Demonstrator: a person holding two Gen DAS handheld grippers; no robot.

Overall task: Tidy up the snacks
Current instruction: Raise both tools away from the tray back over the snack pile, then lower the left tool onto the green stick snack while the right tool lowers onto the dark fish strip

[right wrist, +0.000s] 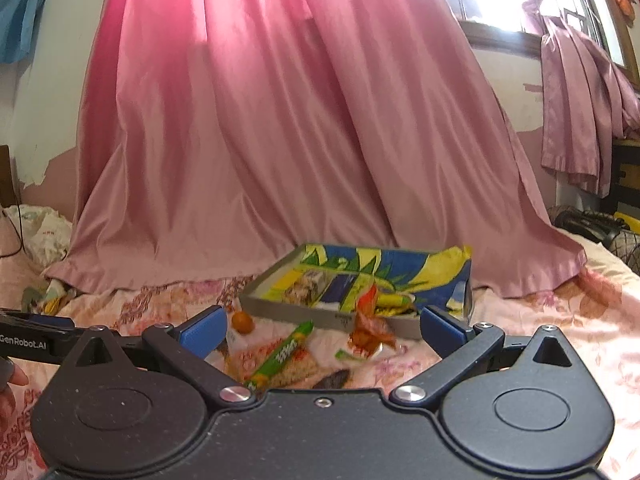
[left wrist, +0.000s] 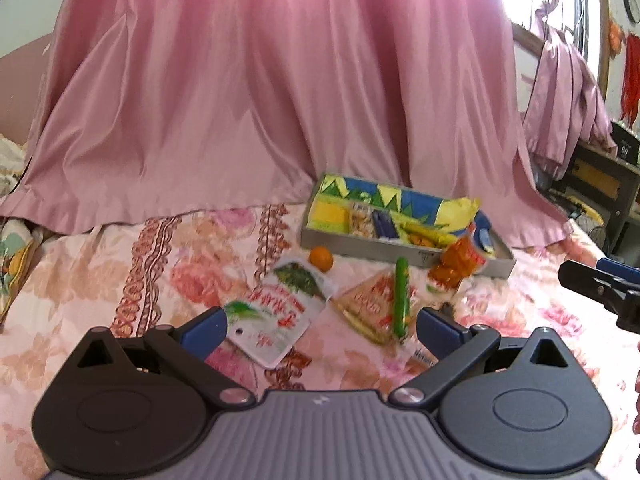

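Snacks [left wrist: 280, 312] loose on bed [left wrist: 80, 280] near tray [left wrist: 400, 250], both tongs [left wrist: 320, 330] [right wrist: 320, 332] spread, empty; best taken singly, green stick [left wrist: 401, 296] pinched mid-length, laid flat in far tray.

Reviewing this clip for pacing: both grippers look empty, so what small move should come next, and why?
Probably lower the open left gripper onto the green stick. It lies loose atop a flat packet on the bedspread, outside the tray, nearly between the fingers.
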